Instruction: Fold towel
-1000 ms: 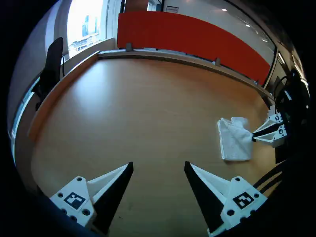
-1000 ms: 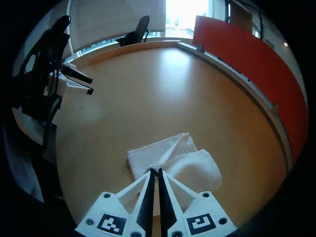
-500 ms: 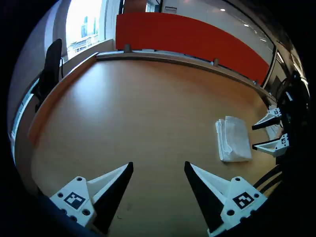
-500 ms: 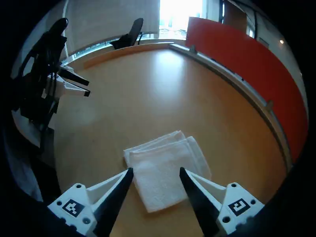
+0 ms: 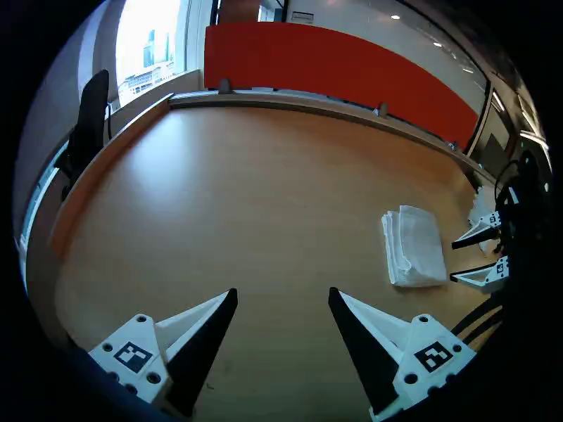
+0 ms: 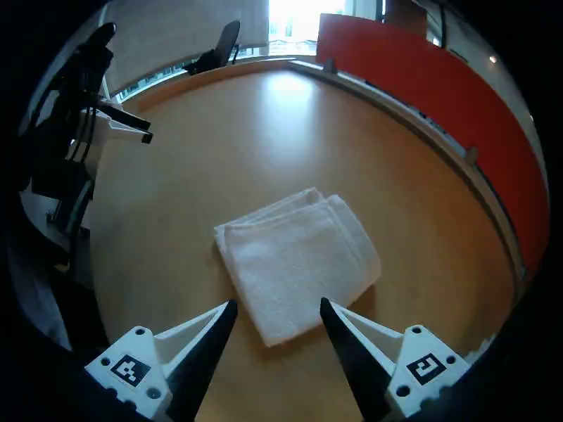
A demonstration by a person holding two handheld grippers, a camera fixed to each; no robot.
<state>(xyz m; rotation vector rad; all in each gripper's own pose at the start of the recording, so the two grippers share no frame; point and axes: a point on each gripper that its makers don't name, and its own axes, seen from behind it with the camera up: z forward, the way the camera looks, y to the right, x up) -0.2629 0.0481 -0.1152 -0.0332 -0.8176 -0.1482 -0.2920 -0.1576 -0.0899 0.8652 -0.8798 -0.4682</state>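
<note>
A white towel (image 6: pixel 295 257) lies folded into a thick rectangle on the wooden table (image 6: pixel 232 141). My right gripper (image 6: pixel 279 309) is open just short of the towel's near edge, with nothing between its fingers. In the left gripper view the same towel (image 5: pixel 413 246) sits at the far right, and the right gripper (image 5: pixel 473 259) stands open beside it. My left gripper (image 5: pixel 283 299) is open over bare table, well away from the towel. It appears again in the right gripper view as the left gripper (image 6: pixel 134 129) at the far left, held by a dark-sleeved arm.
A red partition (image 5: pixel 338 67) runs along the table's far edge, also seen as the red partition (image 6: pixel 450 98). A black office chair (image 5: pixel 88 130) stands beyond the table's left rim by the window. The same chair (image 6: pixel 218 49) is at the far end in the right gripper view.
My right gripper, shut on the towel's folded-over part a second ago, has opened and drawn back. The towel now lies flat and folded. The left gripper has stayed put.
</note>
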